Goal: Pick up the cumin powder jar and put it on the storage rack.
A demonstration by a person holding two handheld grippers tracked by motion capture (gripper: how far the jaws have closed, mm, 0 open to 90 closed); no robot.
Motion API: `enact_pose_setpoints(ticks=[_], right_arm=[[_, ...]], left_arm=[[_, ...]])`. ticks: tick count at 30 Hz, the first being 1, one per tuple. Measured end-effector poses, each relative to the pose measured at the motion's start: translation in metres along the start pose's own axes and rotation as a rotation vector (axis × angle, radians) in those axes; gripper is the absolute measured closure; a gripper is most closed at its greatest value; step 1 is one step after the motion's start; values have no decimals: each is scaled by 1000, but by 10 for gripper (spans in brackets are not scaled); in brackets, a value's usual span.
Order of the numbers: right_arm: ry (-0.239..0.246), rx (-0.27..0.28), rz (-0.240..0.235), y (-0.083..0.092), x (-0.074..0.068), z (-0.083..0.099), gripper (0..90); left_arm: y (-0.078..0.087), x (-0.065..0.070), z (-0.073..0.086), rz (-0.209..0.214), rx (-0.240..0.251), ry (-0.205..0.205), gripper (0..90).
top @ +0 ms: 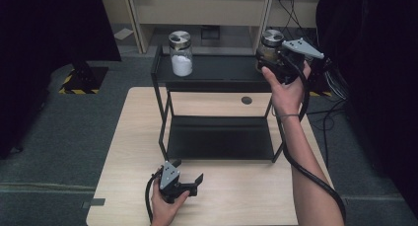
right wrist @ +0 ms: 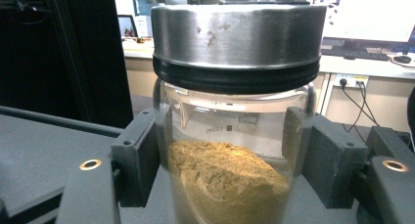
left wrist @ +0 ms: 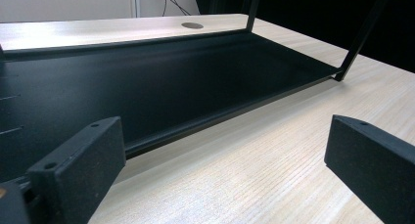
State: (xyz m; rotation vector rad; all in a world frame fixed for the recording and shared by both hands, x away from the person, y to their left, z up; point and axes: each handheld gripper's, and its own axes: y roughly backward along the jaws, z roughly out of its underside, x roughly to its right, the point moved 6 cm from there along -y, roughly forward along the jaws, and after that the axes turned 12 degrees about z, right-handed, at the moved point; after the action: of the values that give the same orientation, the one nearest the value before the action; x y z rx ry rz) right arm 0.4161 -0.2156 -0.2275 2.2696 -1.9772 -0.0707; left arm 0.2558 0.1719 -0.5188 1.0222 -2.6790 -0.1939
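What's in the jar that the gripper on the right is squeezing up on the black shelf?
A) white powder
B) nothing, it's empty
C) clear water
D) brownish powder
D: the right gripper has its jaws clamped on a glass jar partly filled with tan-brown powder.

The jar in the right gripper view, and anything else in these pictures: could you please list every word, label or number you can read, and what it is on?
Small dark print on the glass of the brown-powder jar, above the powder: too small and blurred to read.
Screens behind the jar in the right gripper view: blurred, unreadable.
White-powder jar, black shelf rack, table: no text visible.
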Motion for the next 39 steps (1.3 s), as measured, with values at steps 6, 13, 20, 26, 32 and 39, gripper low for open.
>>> enact_pose_setpoints(ticks=[6,13,20,26,32,39], right_arm=[[-5,1,-5,0,1,0,313],[-7,3,-1,0,0,1,312],[1,9,-1,0,0,2,311],[-5,11,-5,1,1,3,309],[-24,7,-5,1,2,3,232],[-50,-2,-16,3,3,2,128]], left_arm=[[0,1,0,-2,-1,-7,9],[0,0,0,0,-2,-6,9],[-1,1,0,2,-4,-9,9],[0,0,0,3,-2,-4,9],[0,1,0,1,0,-6,9],[-1,0,0,3,-1,-7,9]])
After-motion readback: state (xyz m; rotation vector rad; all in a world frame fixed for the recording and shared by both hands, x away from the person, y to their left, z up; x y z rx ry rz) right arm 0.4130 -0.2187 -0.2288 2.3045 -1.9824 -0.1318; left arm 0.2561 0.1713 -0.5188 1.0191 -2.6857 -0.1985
